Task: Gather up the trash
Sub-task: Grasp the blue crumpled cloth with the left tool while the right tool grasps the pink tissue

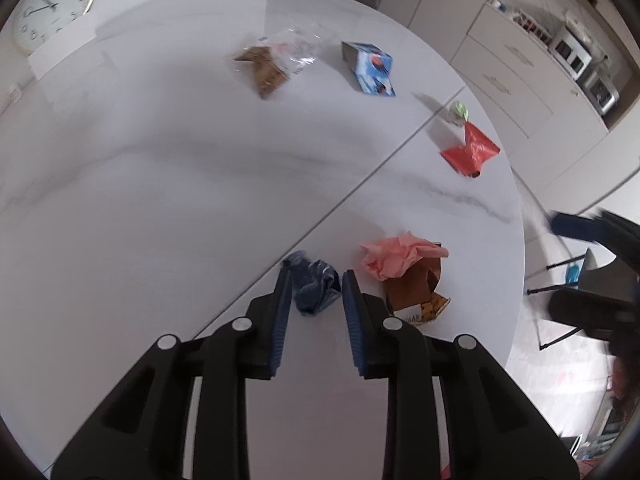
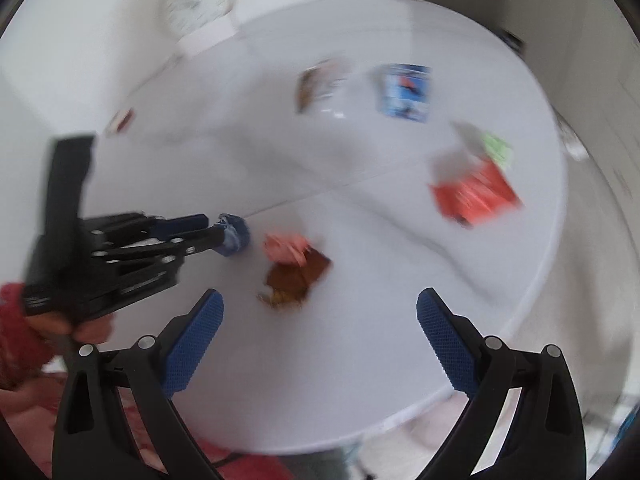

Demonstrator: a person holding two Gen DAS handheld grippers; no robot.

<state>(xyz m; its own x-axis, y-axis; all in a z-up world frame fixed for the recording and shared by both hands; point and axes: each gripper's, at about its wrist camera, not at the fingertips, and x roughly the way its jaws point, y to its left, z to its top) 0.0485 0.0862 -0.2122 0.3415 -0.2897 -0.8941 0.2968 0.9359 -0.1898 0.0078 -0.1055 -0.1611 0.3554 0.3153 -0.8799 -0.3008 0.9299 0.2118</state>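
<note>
Where a seam crosses the white bench [image 1: 160, 208], a crumpled dark blue wrapper [image 1: 314, 288] lies between the left gripper [image 1: 314, 280] fingers, clenched against its sides. Just beside it sit pink tissue [image 1: 394, 258] and a torn brown box [image 1: 416, 290]. Nearer the edge, the right gripper [image 2: 320, 300] hangs wide apart, holding nothing.

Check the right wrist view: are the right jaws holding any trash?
No, the right gripper stands wide open over bare table, with nothing between its pads.
</note>
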